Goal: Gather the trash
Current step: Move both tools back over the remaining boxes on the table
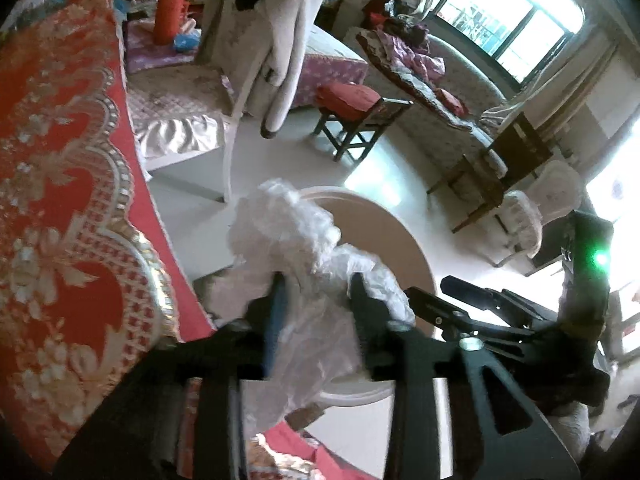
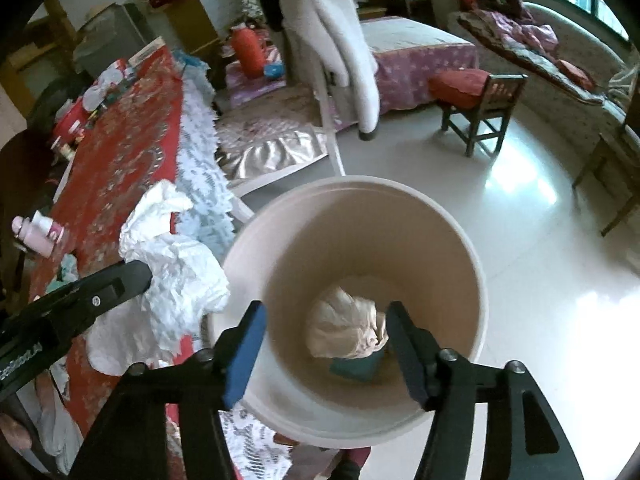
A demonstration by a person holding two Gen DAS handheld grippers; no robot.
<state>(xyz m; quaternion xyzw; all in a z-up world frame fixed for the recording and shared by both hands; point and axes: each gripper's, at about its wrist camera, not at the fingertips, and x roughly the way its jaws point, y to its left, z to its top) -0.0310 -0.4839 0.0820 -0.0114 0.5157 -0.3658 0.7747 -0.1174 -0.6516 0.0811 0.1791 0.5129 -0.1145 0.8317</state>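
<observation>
- Left wrist view: the left gripper (image 1: 318,280) pointed steeply down, with a crumpled white plastic wrapper (image 1: 304,248) lying between its two fingers. The jaws stood partly apart; whether the pads pressed on the plastic could not be told from the blurred picture.
- The wrapper's long axis ran from low between the fingers up and to the left, its bunched end rising past the fingertips over the near rim of the beige bin (image 1: 416,248).
- The red patterned tablecloth (image 1: 68,208) filled the left side; the right gripper (image 1: 428,292) showed at right as black fingers over the bin.
- Right wrist view: the right gripper (image 2: 326,320) hung over the bin (image 2: 476,276) mouth, pointing down into it, jaws at a middling width with nothing between the pads.
- A crumpled pale paper wad (image 2: 346,328) lay at the bin's bottom, on a dark green item (image 2: 356,366); its longer side ran roughly across the picture.
- At left the left gripper (image 2: 132,276) reached in with the white wrapper (image 2: 176,272) bunched at its tip, just beside the bin's left rim, above the tablecloth (image 2: 120,152) and its lace edge (image 2: 200,160).
- A pink bottle (image 2: 38,230) lay on its side on the table.
</observation>
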